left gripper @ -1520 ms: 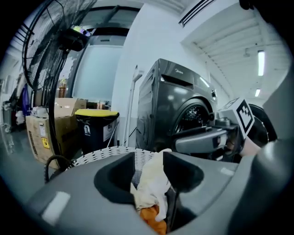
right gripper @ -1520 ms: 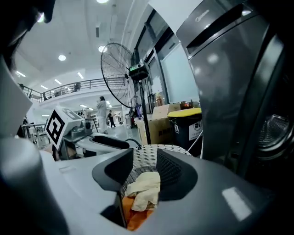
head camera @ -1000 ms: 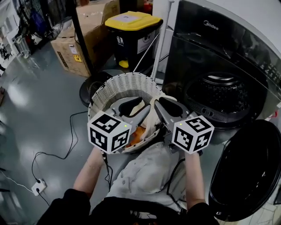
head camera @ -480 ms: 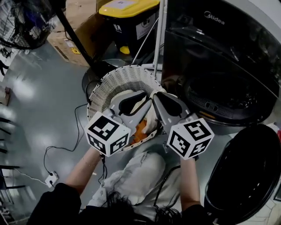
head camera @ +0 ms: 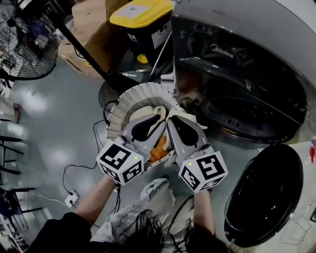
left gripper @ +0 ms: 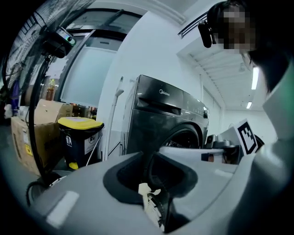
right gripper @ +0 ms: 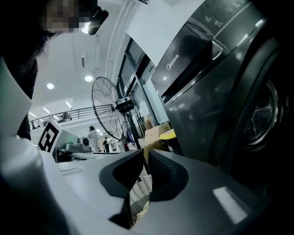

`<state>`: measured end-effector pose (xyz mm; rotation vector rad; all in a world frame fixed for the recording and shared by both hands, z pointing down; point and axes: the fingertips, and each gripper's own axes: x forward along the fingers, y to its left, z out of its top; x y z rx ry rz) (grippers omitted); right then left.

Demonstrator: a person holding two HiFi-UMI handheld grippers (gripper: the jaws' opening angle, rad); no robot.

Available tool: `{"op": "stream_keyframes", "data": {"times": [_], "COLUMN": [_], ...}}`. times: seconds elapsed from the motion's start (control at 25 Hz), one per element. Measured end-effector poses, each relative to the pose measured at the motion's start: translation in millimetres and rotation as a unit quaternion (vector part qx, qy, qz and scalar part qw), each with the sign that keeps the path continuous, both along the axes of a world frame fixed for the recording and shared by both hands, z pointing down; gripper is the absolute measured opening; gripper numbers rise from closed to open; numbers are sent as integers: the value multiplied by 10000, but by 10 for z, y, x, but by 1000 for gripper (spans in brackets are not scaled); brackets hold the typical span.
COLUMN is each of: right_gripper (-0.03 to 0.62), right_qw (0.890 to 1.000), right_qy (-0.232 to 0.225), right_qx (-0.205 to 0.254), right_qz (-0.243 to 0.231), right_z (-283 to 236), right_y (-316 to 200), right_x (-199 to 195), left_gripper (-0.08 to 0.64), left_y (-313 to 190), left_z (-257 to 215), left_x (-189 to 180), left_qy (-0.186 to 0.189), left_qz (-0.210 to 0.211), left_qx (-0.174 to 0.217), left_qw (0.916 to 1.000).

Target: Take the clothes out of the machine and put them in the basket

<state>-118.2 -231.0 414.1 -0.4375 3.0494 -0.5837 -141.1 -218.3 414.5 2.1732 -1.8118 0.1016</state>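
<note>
The white woven basket stands on the floor in front of the dark washing machine. Cream cloth and orange cloth lie in it. Both grippers hang side by side just above the basket. My left gripper is shut with nothing between its jaws; in its own view cream cloth shows below the tips. My right gripper is shut too, its jaws having closed slightly on nothing, with basket weave under them. The drum opening looks dark.
The machine's round door hangs open at lower right. A yellow-lidded bin and a cardboard box stand behind the basket, a floor fan at far left. A cable and power strip lie on the floor.
Both grippers have risen above the basket, staying close together. The head view has swung, so basket and machine sit higher and more tilted in the picture.
</note>
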Motion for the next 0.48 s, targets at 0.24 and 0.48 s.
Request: {"op": "stream_keyframes", "data": {"times": [0.24, 0.48], "right_gripper": [23, 11], "right_qw": [9993, 9972], "right_qy": [54, 261], "right_qx": [-308, -582], "right_qz": [217, 401], "right_z": [-813, -1735], "right_y": [322, 600], "right_x": [244, 520], "left_gripper": [78, 66], "left_y": [360, 643], "left_z": [-791, -1759], "left_x": [78, 141], "left_qy": [118, -86], "left_qz": [-283, -285], "left_qx": [-187, -334], "left_qw": [9994, 9990]}}
